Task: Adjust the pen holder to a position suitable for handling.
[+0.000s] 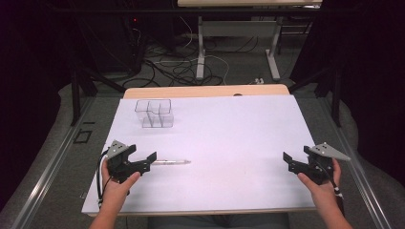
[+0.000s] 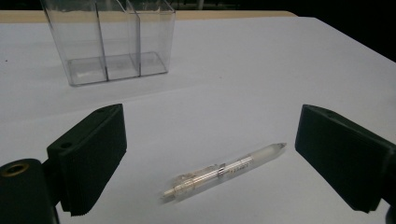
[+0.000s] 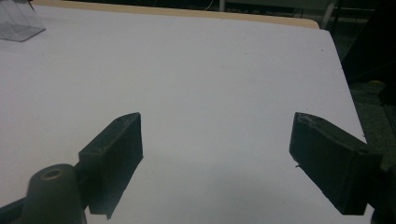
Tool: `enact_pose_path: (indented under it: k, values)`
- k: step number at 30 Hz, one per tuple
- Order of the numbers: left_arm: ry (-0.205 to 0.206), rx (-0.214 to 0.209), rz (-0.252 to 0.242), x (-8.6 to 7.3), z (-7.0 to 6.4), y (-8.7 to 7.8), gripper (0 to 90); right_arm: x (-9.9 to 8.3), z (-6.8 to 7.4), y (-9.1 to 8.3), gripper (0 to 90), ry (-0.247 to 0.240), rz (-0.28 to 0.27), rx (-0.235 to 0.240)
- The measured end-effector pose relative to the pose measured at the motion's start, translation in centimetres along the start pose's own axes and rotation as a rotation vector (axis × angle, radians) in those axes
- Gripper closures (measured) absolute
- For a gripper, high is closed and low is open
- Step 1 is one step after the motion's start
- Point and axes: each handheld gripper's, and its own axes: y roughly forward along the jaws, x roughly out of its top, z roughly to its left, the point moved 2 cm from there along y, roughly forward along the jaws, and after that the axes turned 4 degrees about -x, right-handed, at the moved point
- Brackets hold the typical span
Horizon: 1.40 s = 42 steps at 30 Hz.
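A clear pen (image 1: 172,162) lies flat on the white table (image 1: 224,138) at the front left. My left gripper (image 1: 143,162) is open just left of it, and in the left gripper view the pen (image 2: 224,171) lies on the table between the two wide-apart jaws of my left gripper (image 2: 210,158), untouched. A clear plastic holder (image 1: 154,113) with several compartments stands empty at the back left, also seen as the holder (image 2: 109,39) beyond the pen. My right gripper (image 1: 292,162) rests open at the front right, and in its own view my right gripper (image 3: 217,158) has bare table between its jaws.
A wooden strip (image 1: 205,90) edges the table's far side. Beyond it are cables on the floor (image 1: 176,67) and the legs of another desk (image 1: 200,47). The holder's corner (image 3: 16,21) shows at the top left of the right gripper view.
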Motion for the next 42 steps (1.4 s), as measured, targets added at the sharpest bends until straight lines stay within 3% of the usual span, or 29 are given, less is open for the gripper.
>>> enact_pose_path:
  k: [1, 5, 12, 14, 15, 17, 24, 34, 35, 42]
  values:
    - [0.000, 0.001, 0.003, 0.0, 0.0, 0.2, 9.8, 0.0, 0.1, 0.0, 17.0, 0.019, 0.004, -0.001]
    - [0.001, 0.006, 0.015, 0.0, 0.1, 0.6, 12.1, -0.3, 0.1, 0.2, 17.2, -0.006, 0.014, 0.008]
    - [0.006, 0.042, 0.021, 0.5, 0.0, 0.3, 16.1, 0.0, 0.4, -0.2, 17.2, -0.001, 0.002, -0.003]
    - [-0.001, 0.072, -0.006, 1.6, -0.1, -0.2, 17.0, 0.0, 0.7, -0.3, 17.2, 0.016, 0.013, -0.004]
    - [-0.001, 0.072, -0.006, 1.6, -0.1, -0.2, 18.6, 0.0, 0.7, -0.3, 17.2, 0.016, 0.013, -0.004]
    - [-0.009, 0.112, -0.023, 2.6, 0.0, -0.8, 22.5, 0.0, 0.8, -0.1, 17.3, 0.003, -0.001, -0.002]
    - [-0.052, 0.152, -0.019, 4.4, 0.7, -1.0, 31.6, 0.0, 1.1, 0.1, 17.2, -0.004, 0.004, 0.006]
    - [-0.042, 0.218, 0.020, 9.2, 1.2, 0.8, 34.4, 0.1, 0.8, -0.2, 17.2, 0.011, 0.011, 0.001]
    - [-0.046, 0.228, 0.032, 10.1, 1.3, 1.2, 34.5, 0.0, 0.9, -0.2, 17.2, 0.028, 0.018, 0.005]
    - [-0.060, 0.228, 0.069, 12.3, 1.7, 2.4, 36.0, -0.1, 0.8, -0.2, 17.2, 0.027, 0.011, 0.002]
